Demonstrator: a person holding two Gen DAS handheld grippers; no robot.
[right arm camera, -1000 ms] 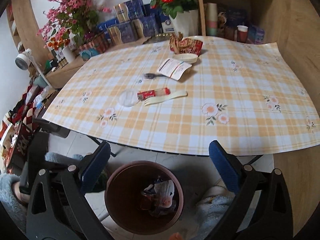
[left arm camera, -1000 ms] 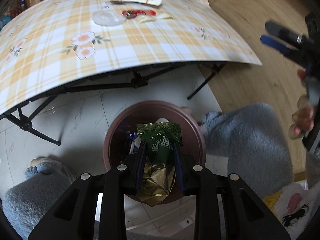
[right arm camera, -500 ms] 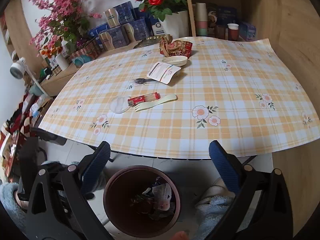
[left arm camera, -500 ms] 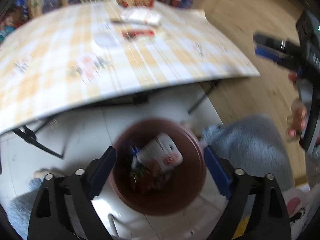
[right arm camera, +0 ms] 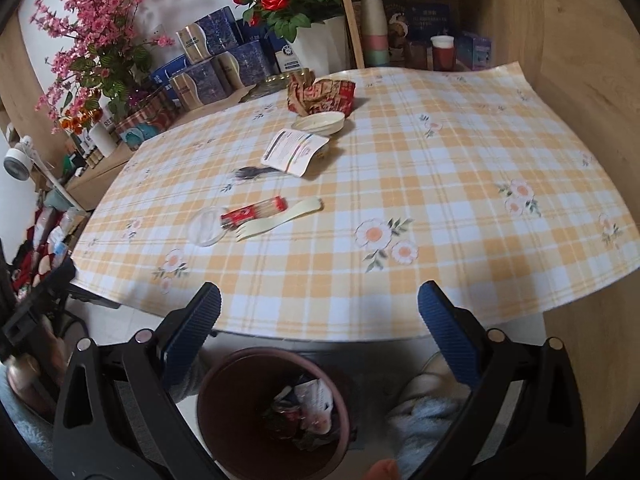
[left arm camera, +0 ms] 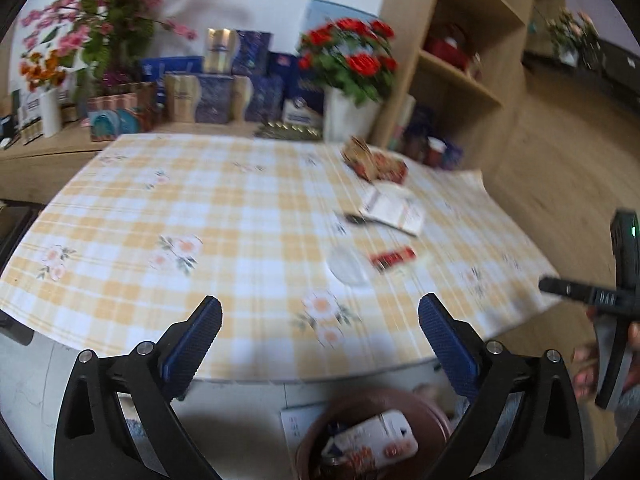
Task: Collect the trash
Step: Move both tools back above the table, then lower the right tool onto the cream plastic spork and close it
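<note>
Along the left edge of the checked table (right arm camera: pixel 460 216), the clear round lid (right arm camera: pixel 207 225) lies touching the red wrapper (right arm camera: pixel 253 212), with the cream spork (right arm camera: pixel 280 218) just beside them. Further back sit a dark utensil (right arm camera: pixel 256 172), a white printed packet (right arm camera: pixel 295 151), a shallow white dish (right arm camera: pixel 319 124) and a crumpled red-and-gold bag (right arm camera: pixel 322 96). All of this trash is on the tabletop, well apart from both grippers.

The left gripper (left arm camera: pixel 320 344) is spread wide and carries nothing; the right gripper (right arm camera: pixel 319 342) is likewise spread and empty, held above the brown bin (right arm camera: pixel 224 432) on the floor.

Risks, as a judgement: the thin lid and flat spork lie flush on the cloth, so a pinch may slide off them or snag and drag the cloth. Lid, wrapper and spork overlap, so grasping one could flick another off the near edge. The bin sits partly under the table edge, so a loose drop could miss it.

The left wrist view is motion-blurred, so small items there are smeared. The bin's contents are a jumble of wrappers that cannot be told apart. The dark utensil's type is unclear, and the packet hides part of it.
</note>
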